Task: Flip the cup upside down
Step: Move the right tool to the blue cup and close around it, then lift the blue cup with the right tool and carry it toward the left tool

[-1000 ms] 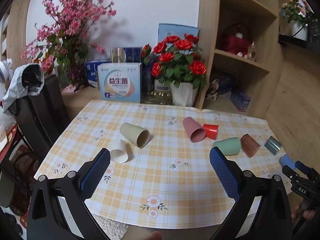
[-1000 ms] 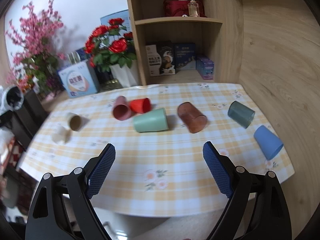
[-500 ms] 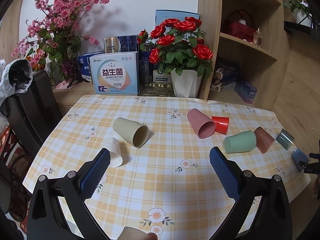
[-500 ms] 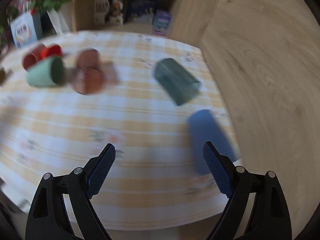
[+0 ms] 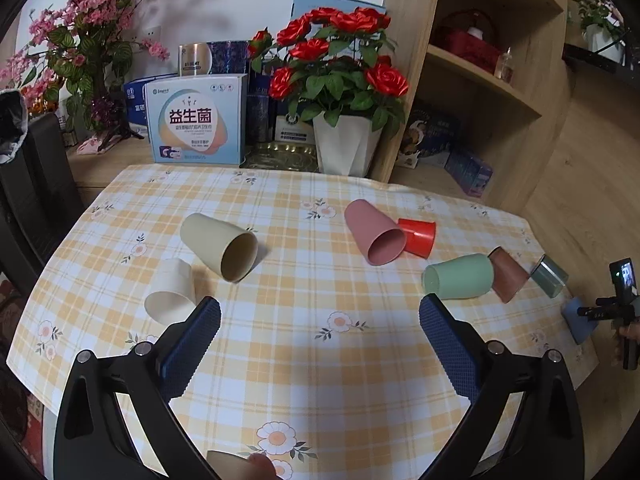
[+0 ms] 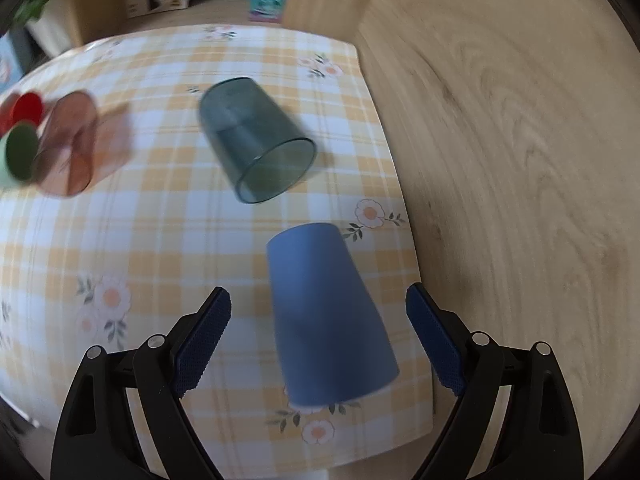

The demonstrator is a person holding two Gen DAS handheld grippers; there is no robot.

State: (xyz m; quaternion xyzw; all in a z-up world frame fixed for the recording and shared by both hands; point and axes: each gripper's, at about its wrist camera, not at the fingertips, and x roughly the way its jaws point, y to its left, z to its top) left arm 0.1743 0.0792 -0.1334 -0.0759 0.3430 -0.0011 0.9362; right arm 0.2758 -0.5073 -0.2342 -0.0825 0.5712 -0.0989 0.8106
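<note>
Several cups lie on their sides on a yellow checked tablecloth (image 5: 320, 360). In the right wrist view a blue cup (image 6: 326, 320) lies between the open jaws of my right gripper (image 6: 318, 334), its mouth toward the camera, near the table's right corner. A dark teal cup (image 6: 254, 136) lies just beyond it. My left gripper (image 5: 320, 344) is open and empty above the table's near middle. A beige cup (image 5: 218, 246), white cup (image 5: 172, 292), pink cup (image 5: 374, 232), red cup (image 5: 418, 236), green cup (image 5: 458, 276) and brown cup (image 5: 508, 274) lie ahead of it.
A rose pot (image 5: 344, 148), boxes (image 5: 196, 120) and a wooden shelf unit (image 5: 480, 80) stand behind the table. A black chair (image 5: 36, 184) is at the left. The table edge (image 6: 404, 216) drops to wood floor (image 6: 520, 160) on the right.
My right gripper has swung right and dropped close over the blue cup, which now lies between its jaws. My left gripper has moved forward over the table.
</note>
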